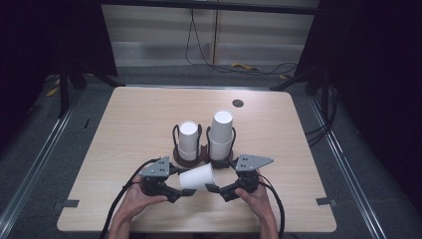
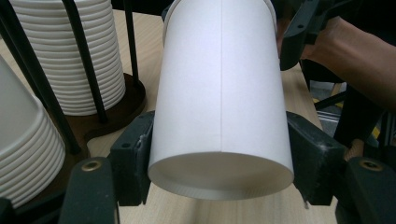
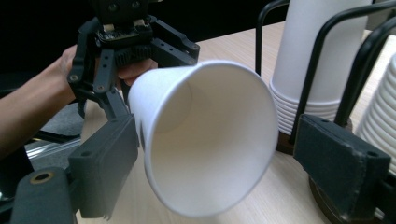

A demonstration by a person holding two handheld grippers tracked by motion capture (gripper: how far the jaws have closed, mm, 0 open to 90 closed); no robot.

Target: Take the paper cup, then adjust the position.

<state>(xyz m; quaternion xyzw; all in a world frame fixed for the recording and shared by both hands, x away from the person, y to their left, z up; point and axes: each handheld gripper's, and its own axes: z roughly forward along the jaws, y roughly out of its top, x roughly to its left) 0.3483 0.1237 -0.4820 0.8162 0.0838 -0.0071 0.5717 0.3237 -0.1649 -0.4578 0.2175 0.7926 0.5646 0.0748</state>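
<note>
Between both hands, above the tabletop point(image 1: 124, 124): one white paper cup point(image 1: 196, 177), lying sideways. Left gripper point(image 1: 185, 192) fingers clamp its base end; right gripper point(image 1: 213, 188) fingers flank the rim, contact unclear. We should squeeze lightly to avoid crushing.

Low in the high view, the left gripper point(image 1: 185, 191) has both jaws pressed on a cup's base end, while the right gripper point(image 1: 213, 188) is parted, jaws facing inward

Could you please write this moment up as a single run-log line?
left hand-held gripper: shut on paper cup | right hand-held gripper: open around cup rim | cup: sideways, off table | cup stacks: in holder
</note>
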